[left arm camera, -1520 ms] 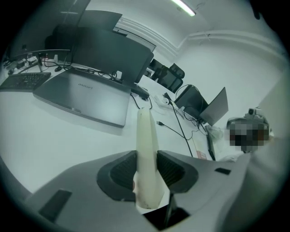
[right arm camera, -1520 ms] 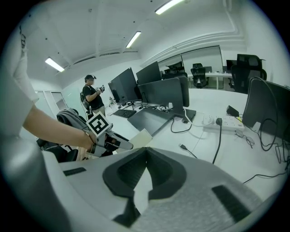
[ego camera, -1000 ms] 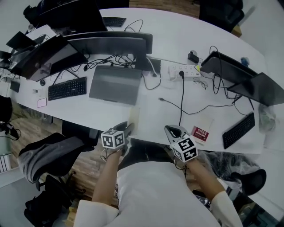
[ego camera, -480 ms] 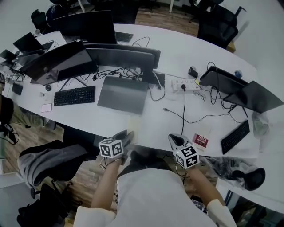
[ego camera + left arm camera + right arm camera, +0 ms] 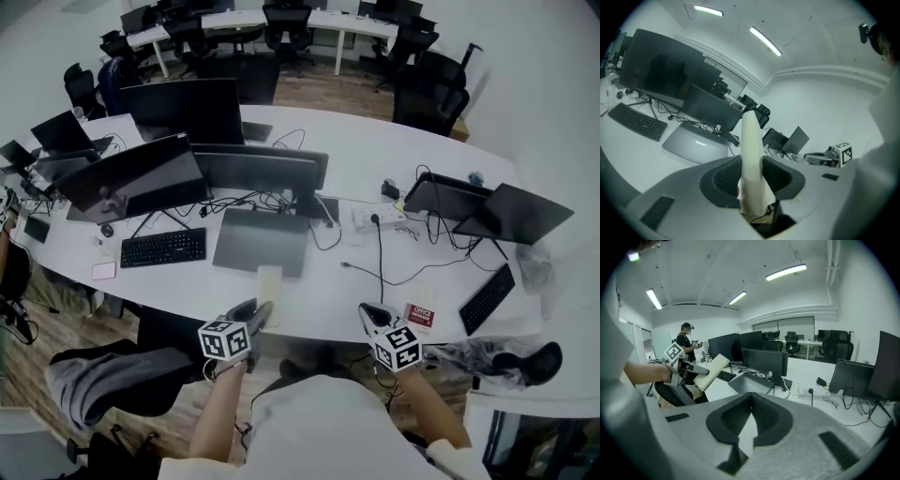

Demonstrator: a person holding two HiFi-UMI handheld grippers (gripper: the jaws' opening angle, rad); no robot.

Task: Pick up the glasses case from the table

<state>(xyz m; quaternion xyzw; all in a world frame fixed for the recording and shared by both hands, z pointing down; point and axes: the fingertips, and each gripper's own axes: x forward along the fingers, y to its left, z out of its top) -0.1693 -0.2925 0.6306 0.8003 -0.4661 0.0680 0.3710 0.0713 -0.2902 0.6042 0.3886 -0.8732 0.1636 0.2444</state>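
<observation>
The glasses case is a long cream box, off the white table and over its near edge. My left gripper is shut on the case's near end. In the left gripper view the case stands up between the dark pads and points at the monitors. My right gripper hovers at the table's near edge, to the right of the left one, jaws shut with nothing between them. The right gripper view shows the left gripper and the case.
A closed grey laptop lies just beyond the case, a black keyboard to its left, monitors behind. A power strip with cables, a red booklet and another keyboard lie right. A person stands far off.
Both grippers have risen and drawn back from the table, the left one more, with the case still in it. The head view now takes in more of the room.
</observation>
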